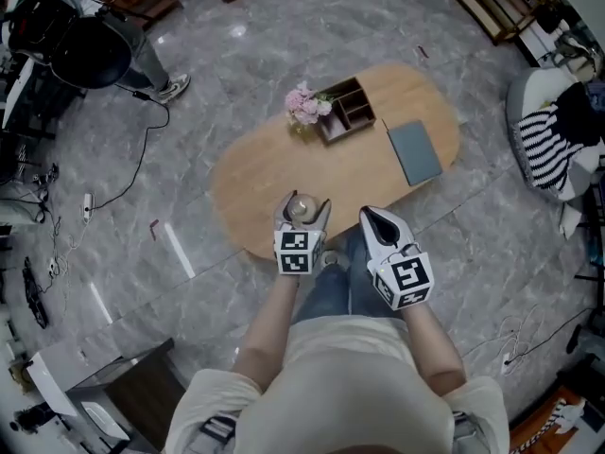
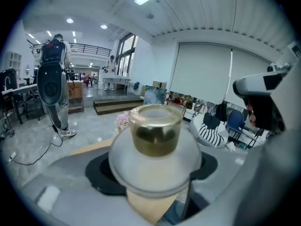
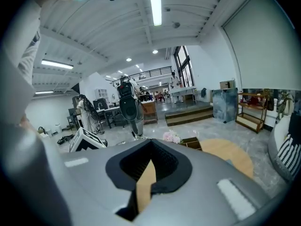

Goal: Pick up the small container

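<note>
Head view: left gripper is clamped on the small container at the wooden table's near edge, with the right gripper just beside. Left gripper view: wide jaws hug the frosted jar below its gold lid. Right gripper view: jaws pretty much closed, empty.

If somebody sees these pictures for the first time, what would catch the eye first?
First, the small container, a frosted jar with a gold cap, gripped in the left claw at the near edge of the oval wooden table. Then the pink flowers beside the dark wooden organizer at the table's far side, with a grey notebook to their right.
</note>
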### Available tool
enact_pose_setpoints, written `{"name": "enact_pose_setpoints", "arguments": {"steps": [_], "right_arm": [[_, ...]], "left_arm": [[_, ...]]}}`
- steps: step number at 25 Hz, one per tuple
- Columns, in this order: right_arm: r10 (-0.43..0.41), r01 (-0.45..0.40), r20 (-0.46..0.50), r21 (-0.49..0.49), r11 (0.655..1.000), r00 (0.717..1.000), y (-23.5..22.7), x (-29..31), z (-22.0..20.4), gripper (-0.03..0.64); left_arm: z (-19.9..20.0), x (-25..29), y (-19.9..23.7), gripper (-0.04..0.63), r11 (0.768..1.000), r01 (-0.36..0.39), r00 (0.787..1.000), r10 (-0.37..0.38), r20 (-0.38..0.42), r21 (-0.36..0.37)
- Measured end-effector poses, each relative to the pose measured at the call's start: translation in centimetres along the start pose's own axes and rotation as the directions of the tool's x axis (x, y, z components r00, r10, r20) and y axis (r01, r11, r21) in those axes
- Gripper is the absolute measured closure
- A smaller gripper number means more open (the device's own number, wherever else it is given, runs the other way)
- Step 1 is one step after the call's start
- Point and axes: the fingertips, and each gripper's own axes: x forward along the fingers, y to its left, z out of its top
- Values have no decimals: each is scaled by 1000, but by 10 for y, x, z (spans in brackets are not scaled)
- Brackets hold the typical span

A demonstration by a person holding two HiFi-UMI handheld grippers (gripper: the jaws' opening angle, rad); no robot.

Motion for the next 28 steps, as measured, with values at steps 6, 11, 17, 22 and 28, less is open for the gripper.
{"name": "enact_pose_setpoints", "arguments": {"steps": [6, 11, 17, 22, 28], "right_arm": [[-1, 2, 29, -31, 1000, 1000, 10, -17, 22, 618], [8, -4, 72, -55, 998, 997, 16, -22, 47, 618], [34, -29, 100, -51, 998, 994, 26, -26, 64, 618], [58, -51, 108, -72, 996, 992, 34, -28, 66, 618], [62, -55, 115, -66, 996, 991, 35, -32, 64, 618]], "left_arm": [[22, -42, -20, 253, 999, 23, 1000, -23, 4, -33], [34, -70, -26, 253, 998, 39, 999, -38, 8, -49], [52, -100, -25, 253, 998, 35, 999, -34, 20, -62], [59, -120, -18, 253, 997, 9, 999, -6, 45, -71], [61, -135, -18, 253, 998, 7, 998, -3, 60, -69]]}}
